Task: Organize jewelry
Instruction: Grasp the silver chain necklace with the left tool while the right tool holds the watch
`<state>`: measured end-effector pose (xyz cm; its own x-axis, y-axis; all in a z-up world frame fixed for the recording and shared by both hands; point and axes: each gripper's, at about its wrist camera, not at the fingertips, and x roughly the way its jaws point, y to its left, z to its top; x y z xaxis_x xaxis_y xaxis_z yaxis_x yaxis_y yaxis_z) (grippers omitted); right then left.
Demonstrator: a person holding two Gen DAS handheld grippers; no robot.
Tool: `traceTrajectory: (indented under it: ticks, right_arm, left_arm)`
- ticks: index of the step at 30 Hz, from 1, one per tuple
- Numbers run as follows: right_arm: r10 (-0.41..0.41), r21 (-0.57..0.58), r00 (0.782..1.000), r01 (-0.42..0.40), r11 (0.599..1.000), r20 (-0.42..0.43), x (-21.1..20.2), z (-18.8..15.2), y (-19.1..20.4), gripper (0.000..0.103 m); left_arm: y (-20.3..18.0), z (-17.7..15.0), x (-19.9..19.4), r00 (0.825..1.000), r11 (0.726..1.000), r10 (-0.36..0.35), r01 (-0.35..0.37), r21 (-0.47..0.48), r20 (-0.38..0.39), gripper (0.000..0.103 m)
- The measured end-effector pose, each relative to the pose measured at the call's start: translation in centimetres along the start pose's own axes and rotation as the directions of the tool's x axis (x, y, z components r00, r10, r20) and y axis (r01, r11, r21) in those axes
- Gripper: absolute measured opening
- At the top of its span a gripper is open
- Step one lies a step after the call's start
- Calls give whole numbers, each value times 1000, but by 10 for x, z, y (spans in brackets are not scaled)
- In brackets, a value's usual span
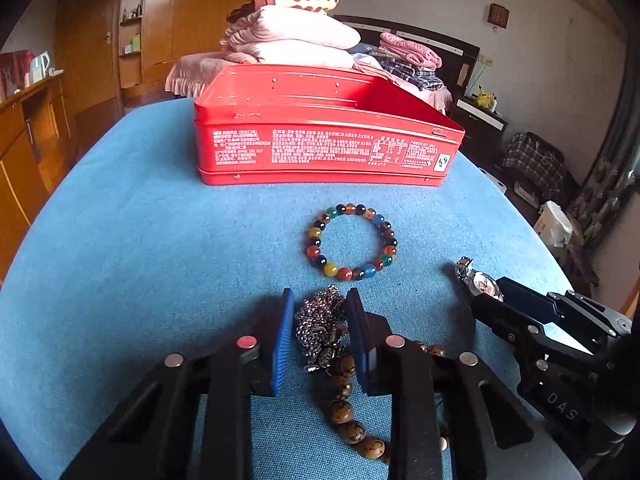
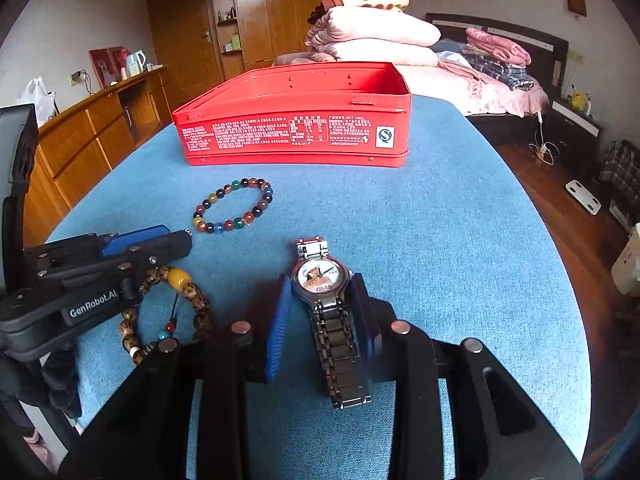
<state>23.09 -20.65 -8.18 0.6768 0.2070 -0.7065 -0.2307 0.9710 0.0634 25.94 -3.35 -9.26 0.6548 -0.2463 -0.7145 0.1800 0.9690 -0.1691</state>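
Observation:
An open red tin box stands at the far side of the blue table; it also shows in the right wrist view. A colourful bead bracelet lies in front of it. My left gripper is open, its blue pads on either side of a bunched silver chain. A brown bead bracelet lies under it. My right gripper is open around a silver watch, which lies flat on the cloth. The watch also shows in the left wrist view.
The table top is a blue cloth with rounded edges. Behind it is a bed with stacked pink pillows. A wooden cabinet runs along the left. The floor drops off on the right.

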Motion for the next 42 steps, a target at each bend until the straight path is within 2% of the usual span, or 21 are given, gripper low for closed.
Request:
traceTrajectory:
  ticks: [2,5,8,13,16,18,19,21,24,32,33,34,36,38,42]
  right_arm:
    - [-3,-5,1000,3,1000,1,0,0,1,29]
    - [1,0,1000,-1,1000,1,0,0,1,29]
    - [1,-1,1000,-1,1000,1,1,-1,1,29]
    - [-7,-9,1000,7,1000,0,2,0,3,30]
    - [-9,-10,1000,9,1000,1,2,0,2,30]
    - [-8,-9,1000,8,1000,0,2,0,2,30]
    - [-8,-9,1000,8,1000,1,2,0,2,30]
    - [-9,-10,1000,9,1000,1,2,0,2,30]
    - [-13,-12,1000,13,1000,1,2,1,3,30]
    - [-20,-18,1000,20,1000,2,3,1,2,30]
    - [-20,-18,1000,20,1000,2,3,1,2,30]
    - [-20,-18,1000,20,1000,2,3,1,2,30]
    - [-20,-18,1000,20,1000,2,3,1,2,30]
    - [-18,-16,1000,18,1000,3,3,1,2,30]
    - [-18,-17,1000,18,1000,3,3,0,2,30]
  left_arm:
    - [6,0,-4,1000,1000,11,-11,-10,8,24]
    - [18,2,-14,999,999,22,-20,-39,36,16]
    - [30,3,-21,997,997,57,-54,-60,57,15]
    - [37,3,-13,998,995,61,-59,-80,16,15]
    - [35,0,-11,999,996,53,-53,-73,5,24]
    - [32,-1,-14,999,996,50,-49,-77,8,51]
    - [32,-2,-15,999,996,38,-36,-81,13,55]
    - [28,-4,-15,1000,998,17,-17,-68,8,58]
    - [21,-4,-11,999,998,51,-51,-23,5,59]
    - [8,-6,-7,998,997,69,-68,39,-10,59]
    - [7,-6,-7,997,996,74,-73,45,-9,58]
    - [6,-6,-6,997,996,75,-74,54,-9,54]
    - [5,-6,-6,998,996,65,-64,67,-4,38]
    - [7,-8,-6,998,997,55,-55,60,0,27]
    - [16,-7,-8,1000,1000,19,-19,9,4,18]
